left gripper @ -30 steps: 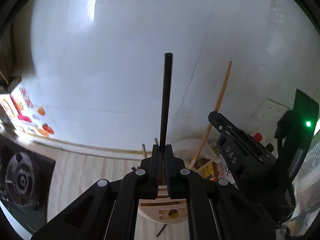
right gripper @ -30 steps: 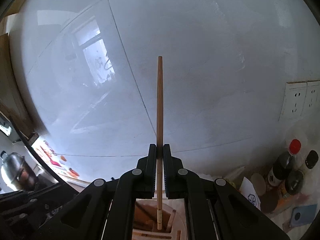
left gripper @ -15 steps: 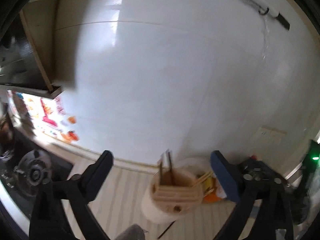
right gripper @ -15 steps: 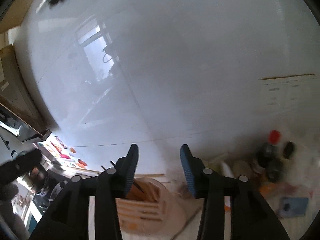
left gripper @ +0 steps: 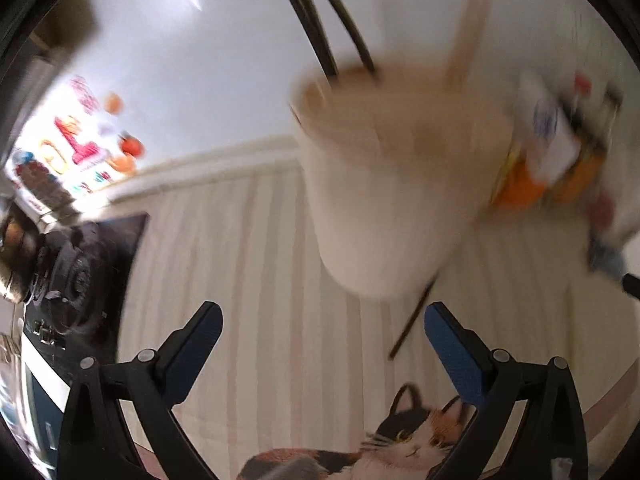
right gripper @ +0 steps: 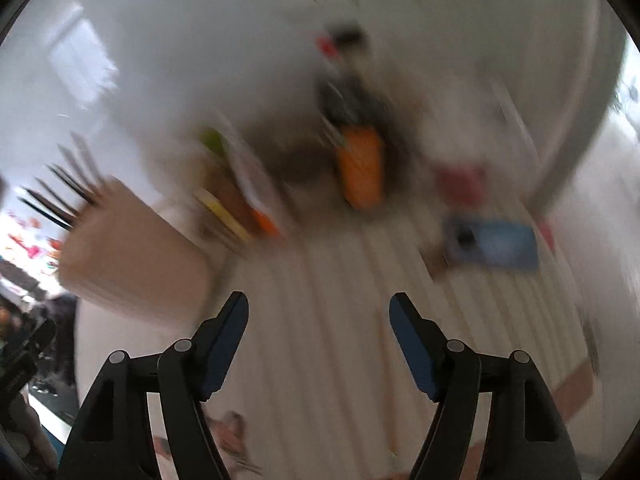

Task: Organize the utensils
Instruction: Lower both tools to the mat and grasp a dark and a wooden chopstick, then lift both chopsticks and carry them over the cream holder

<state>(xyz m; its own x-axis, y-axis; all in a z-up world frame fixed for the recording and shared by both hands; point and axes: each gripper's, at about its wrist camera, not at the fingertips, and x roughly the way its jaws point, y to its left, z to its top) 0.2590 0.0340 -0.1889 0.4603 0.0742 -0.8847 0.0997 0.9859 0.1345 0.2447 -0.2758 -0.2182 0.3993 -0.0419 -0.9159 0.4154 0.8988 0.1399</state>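
Observation:
A white utensil holder (left gripper: 384, 208) with a wooden top stands on the striped mat, blurred by motion. Black chopsticks (left gripper: 316, 32) and a wooden chopstick (left gripper: 464, 36) stick up out of it. One dark chopstick (left gripper: 412, 316) lies on the mat at the holder's base. My left gripper (left gripper: 320, 340) is open and empty, just in front of the holder. In the right wrist view the holder (right gripper: 132, 256) is at the left with black chopsticks (right gripper: 60, 196) in it. My right gripper (right gripper: 318, 320) is open and empty over the mat.
A stove burner (left gripper: 72, 280) is at the left. Bottles and packets (left gripper: 560, 148) stand right of the holder. A cat picture (left gripper: 404, 436) is on the mat near me. An orange-labelled bottle (right gripper: 360, 164) and a blue card (right gripper: 496, 244) lie ahead of the right gripper.
Both grippers opened and let go of their chopsticks, which now stand in the holder. Both have dropped and tilted down toward the mat, and the views are blurred.

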